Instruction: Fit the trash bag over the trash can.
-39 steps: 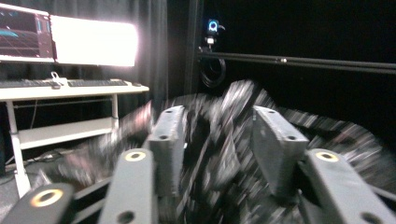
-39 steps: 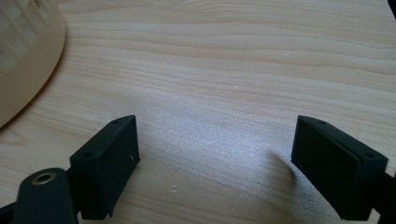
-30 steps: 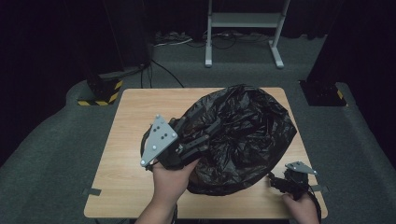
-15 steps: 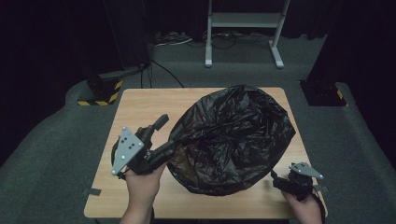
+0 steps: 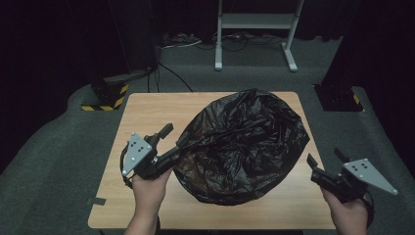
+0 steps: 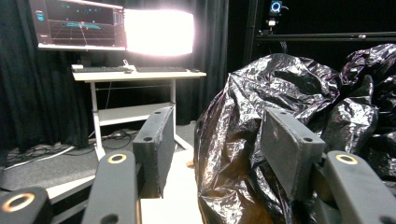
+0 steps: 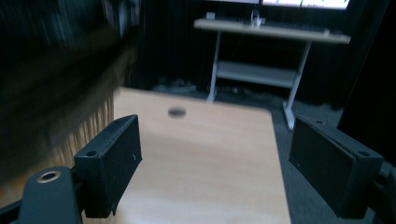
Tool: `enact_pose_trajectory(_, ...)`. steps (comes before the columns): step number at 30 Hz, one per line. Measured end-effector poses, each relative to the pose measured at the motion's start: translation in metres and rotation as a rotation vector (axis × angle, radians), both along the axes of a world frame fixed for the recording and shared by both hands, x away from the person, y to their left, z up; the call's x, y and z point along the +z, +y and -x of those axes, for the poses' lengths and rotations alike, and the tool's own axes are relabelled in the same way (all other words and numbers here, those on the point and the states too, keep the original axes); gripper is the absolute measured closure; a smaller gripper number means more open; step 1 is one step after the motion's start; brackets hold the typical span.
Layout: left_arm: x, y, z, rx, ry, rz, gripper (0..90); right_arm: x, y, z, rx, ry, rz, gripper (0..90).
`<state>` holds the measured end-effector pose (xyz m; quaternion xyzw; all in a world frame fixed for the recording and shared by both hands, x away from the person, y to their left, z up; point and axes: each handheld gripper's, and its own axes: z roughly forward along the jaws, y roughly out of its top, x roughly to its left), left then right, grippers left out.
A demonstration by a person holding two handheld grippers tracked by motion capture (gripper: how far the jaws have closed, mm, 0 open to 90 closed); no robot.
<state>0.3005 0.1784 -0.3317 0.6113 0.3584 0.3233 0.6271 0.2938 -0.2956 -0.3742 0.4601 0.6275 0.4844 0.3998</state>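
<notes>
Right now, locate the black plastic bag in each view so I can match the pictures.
High view: black plastic bag fills the table's middle and right.
Left gripper view: right half, bunched against the right-hand jaw.
Right gripper view: dark blur at the left edge, probably the bag.
Shared landmark: the wooden table.

Black two-jaw tongs point(image 5: 169, 142) with brass-ringed screw holes, grey three-cornered plates dotted black

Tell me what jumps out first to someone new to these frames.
A big crumpled black plastic bag covers most of the right half of the wooden table. The left gripper sits at the bag's left edge, with plastic bulging between its parted jaws. The right gripper hangs open off the table's right edge.
</notes>
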Motion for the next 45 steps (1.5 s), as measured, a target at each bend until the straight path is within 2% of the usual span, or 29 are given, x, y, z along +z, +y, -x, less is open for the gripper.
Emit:
enact_pose_trajectory(1,0.000,0.000,0.000,0.000,0.000,0.000,44.4,0.007,-0.001,0.001,0.001,-0.018,-0.012,16.6)
enact_pose_trajectory(2,0.000,0.000,0.000,-0.001,0.002,0.002,44.4,0.007,-0.001,0.001,0.001,-0.018,-0.012,16.6)
enact_pose_trajectory(3,0.000,-0.001,0.000,0.000,-0.004,0.002,44.3,0.019,-0.001,0.002,0.007,-0.055,-0.024,16.6)
enact_pose_trajectory(8,0.001,-0.003,0.005,0.005,-0.028,0.017,40.9,0.036,0.002,0.002,0.035,-0.113,-0.057,17.6)
enact_pose_trajectory(12,0.002,-0.006,0.003,-0.002,-0.018,0.014,38.3,0.047,0.010,-0.001,0.074,-0.155,-0.079,18.1)
enact_pose_trajectory(14,0.002,-0.007,0.002,-0.001,-0.011,0.005,38.9,0.049,0.013,-0.002,0.082,-0.166,-0.084,18.7)
enact_pose_trajectory(15,0.003,-0.009,-0.001,-0.007,0.001,0.004,40.5,0.053,0.019,-0.007,0.092,-0.177,-0.089,21.4)
enact_pose_trajectory(16,0.002,-0.009,-0.003,-0.015,0.008,0.003,40.5,0.053,0.019,-0.007,0.092,-0.177,-0.089,21.4)
enact_pose_trajectory(17,0.002,-0.011,-0.009,-0.028,0.030,-0.014,47.9,0.054,0.023,-0.014,0.097,-0.170,-0.097,25.0)
enact_pose_trajectory(18,0.002,-0.011,-0.009,-0.028,0.030,-0.014,52.7,0.053,0.026,-0.019,0.103,-0.153,-0.106,27.2)
enact_pose_trajectory(23,-0.003,-0.019,-0.026,-0.073,0.104,-0.035,72.7,0.042,0.034,-0.041,0.166,-0.055,-0.159,50.8)
enact_pose_trajectory(24,-0.003,-0.019,-0.026,-0.073,0.104,-0.035,75.9,0.042,0.034,-0.041,0.166,-0.055,-0.159,50.8)
enact_pose_trajectory(25,-0.005,-0.021,-0.030,-0.079,0.117,-0.041,75.9,0.040,0.035,-0.043,0.178,-0.037,-0.167,56.7)
enact_pose_trajectory(26,-0.007,-0.022,-0.031,-0.085,0.122,-0.042,84.0,0.037,0.037,-0.045,0.206,-0.017,-0.184,68.0)
enact_pose_trajectory(27,-0.009,-0.023,-0.033,-0.087,0.116,-0.034,89.3,0.036,0.038,-0.045,0.225,-0.016,-0.196,77.4)
enact_pose_trajectory(29,-0.009,-0.023,-0.033,-0.074,0.116,-0.027,90.0,0.038,0.041,-0.043,0.233,-0.020,-0.174,89.7)
enact_pose_trajectory(31,-0.009,-0.023,-0.032,-0.055,0.109,-0.023,90.0,0.040,0.044,-0.040,0.227,-0.033,-0.144,90.0)
enact_pose_trajectory(32,-0.009,-0.020,-0.031,-0.022,0.103,-0.010,90.0,0.041,0.044,-0.039,0.223,-0.039,-0.135,90.0)
enact_pose_trajectory(37,-0.018,-0.015,-0.032,0.041,0.106,0.016,90.0,0.044,0.043,-0.033,0.149,-0.094,-0.083,90.0)
enact_pose_trajectory(39,-0.025,-0.015,-0.032,0.050,0.121,0.016,90.0,0.040,0.043,-0.034,0.124,-0.089,-0.049,90.0)
enact_pose_trajectory(40,-0.025,-0.015,-0.032,0.050,0.121,0.016,90.0,0.040,0.043,-0.034,0.124,-0.089,-0.049,90.0)
enact_pose_trajectory(41,-0.032,-0.016,-0.032,0.055,0.138,0.021,90.0,0.034,0.044,-0.035,0.107,-0.079,-0.029,90.0)
enact_pose_trajectory(45,-0.048,-0.019,-0.032,0.047,0.176,0.027,90.0,0.018,0.048,-0.037,0.113,-0.040,-0.009,90.0)
